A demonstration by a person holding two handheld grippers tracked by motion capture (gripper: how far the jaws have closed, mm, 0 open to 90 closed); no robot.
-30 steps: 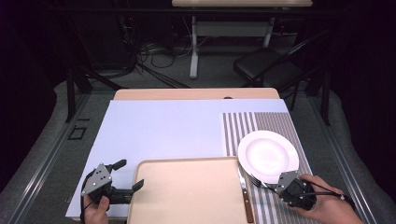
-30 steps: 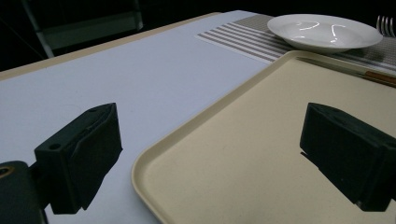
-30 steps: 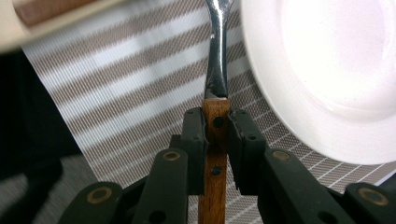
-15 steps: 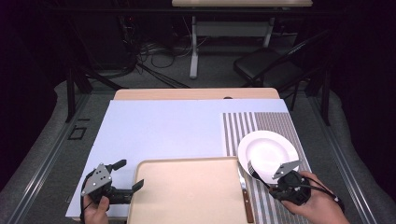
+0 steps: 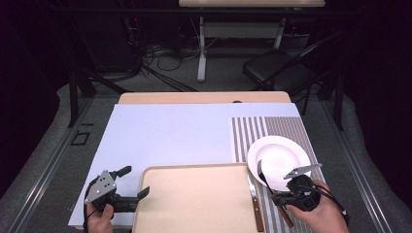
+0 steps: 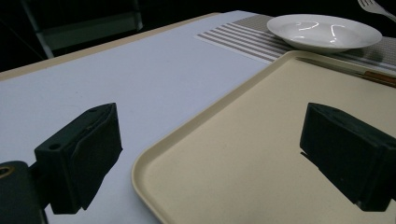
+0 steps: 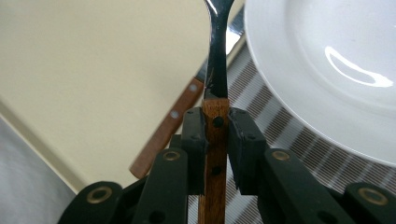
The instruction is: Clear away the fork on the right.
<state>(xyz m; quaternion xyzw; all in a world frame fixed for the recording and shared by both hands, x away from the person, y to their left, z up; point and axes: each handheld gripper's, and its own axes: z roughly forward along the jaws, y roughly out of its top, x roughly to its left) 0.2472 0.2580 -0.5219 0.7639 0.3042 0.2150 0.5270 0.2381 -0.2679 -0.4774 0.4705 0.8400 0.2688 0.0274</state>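
As seen from the high view, right claw (image 5: 282, 187) clamped on wooden handle of fork (image 7: 216, 70), tines raised over near rim of white plate (image 5: 279, 159). Plate on striped mat (image 5: 291, 131), just right of beige tray (image 5: 194, 199). Knife (image 5: 254, 204) flat between tray and plate, on mat. Left claw (image 5: 132, 182) spread wide, gripping nothing, straddling tray's near-left corner above the surface (image 5: 165, 131).

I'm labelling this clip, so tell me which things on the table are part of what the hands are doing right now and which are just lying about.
In use:
- fork, wooden handle clamped in the right gripper, raised beside the plate
- tray, its corner between the open left gripper jaws

Likely lying about:
- knife beside the tray
- striped placemat
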